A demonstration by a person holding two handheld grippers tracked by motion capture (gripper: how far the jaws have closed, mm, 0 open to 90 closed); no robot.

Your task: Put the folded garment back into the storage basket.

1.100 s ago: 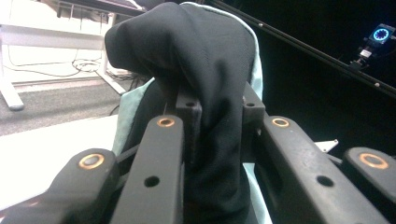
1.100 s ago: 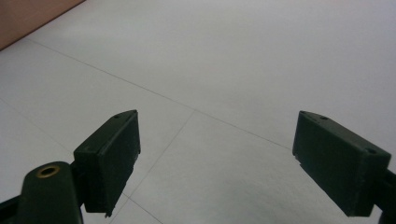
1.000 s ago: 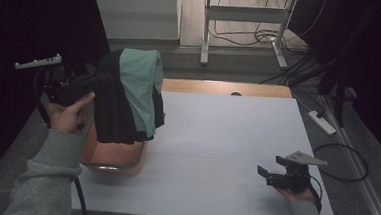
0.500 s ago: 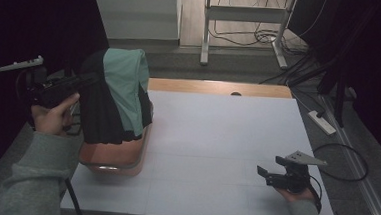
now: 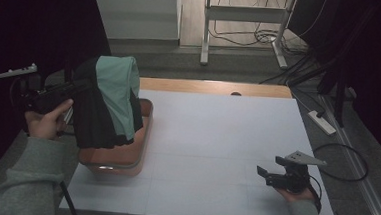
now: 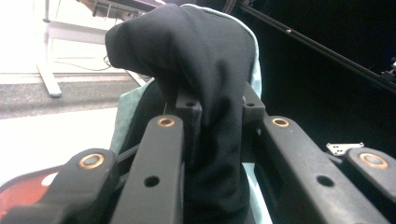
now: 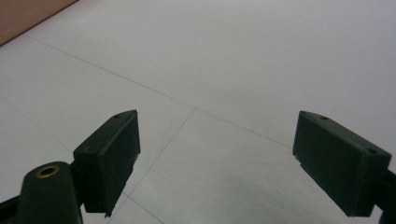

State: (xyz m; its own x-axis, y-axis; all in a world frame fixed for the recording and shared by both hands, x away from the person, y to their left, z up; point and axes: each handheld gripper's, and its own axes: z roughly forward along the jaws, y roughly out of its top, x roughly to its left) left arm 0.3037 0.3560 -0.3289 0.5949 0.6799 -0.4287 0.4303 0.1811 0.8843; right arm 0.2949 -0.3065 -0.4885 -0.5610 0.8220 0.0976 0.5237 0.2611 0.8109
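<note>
At the left of the high view, the left gripper point(image 5: 82, 86) has its jaws clamped on a black and mint-green garment point(image 5: 110, 100), which hangs above the orange-brown tub point(image 5: 144, 134) at the table's left edge. In the left gripper view the black cloth bunches up between the two jaws at the frame's centre. At the lower right of the high view, the right gripper point(image 5: 262, 173) rests low over the white table point(image 5: 217, 134), jaws spread wide apart and holding nothing.

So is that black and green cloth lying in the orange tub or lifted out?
Lifted: the left gripper pinches the cloth, which hangs over the tub.
</note>
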